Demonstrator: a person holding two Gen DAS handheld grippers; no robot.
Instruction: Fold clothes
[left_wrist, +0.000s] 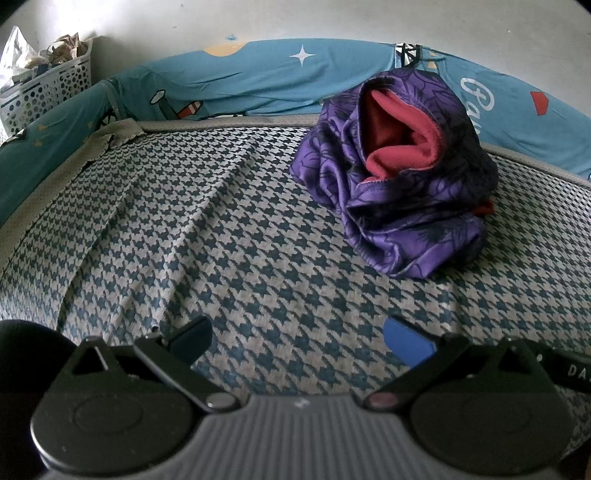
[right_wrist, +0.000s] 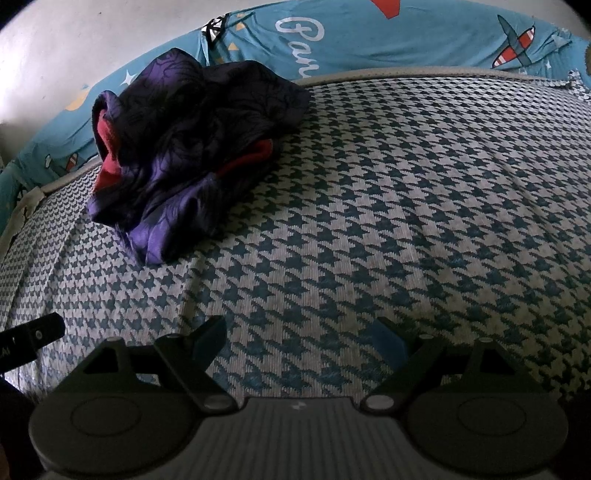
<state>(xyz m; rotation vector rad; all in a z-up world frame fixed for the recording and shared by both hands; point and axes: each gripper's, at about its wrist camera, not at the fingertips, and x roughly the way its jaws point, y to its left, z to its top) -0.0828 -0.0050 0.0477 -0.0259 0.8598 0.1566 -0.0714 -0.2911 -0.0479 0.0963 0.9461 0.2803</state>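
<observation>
- A crumpled purple floral garment (left_wrist: 391, 192) with red lining lay at the far side of the houndstooth mat (left_wrist: 221, 240).
- The left gripper (left_wrist: 297, 341) and right gripper (right_wrist: 301, 341) hovered spread, holding nothing.

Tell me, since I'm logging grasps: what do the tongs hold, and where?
Nothing. Left tongs and right tongs are open over the mattress; the purple garment lies untouched.

You're in a home bedroom, working on a bed. The blue-and-grey houndstooth woven mat (left_wrist: 229, 236) covers the mattress under you. A teal cartoon-print bedsheet with stars, planes and white lettering (left_wrist: 258, 81) runs along the plain white wall (left_wrist: 295, 18). In the far left corner there's a white perforated plastic basket (left_wrist: 44, 92) stuffed with odds and bags.
</observation>
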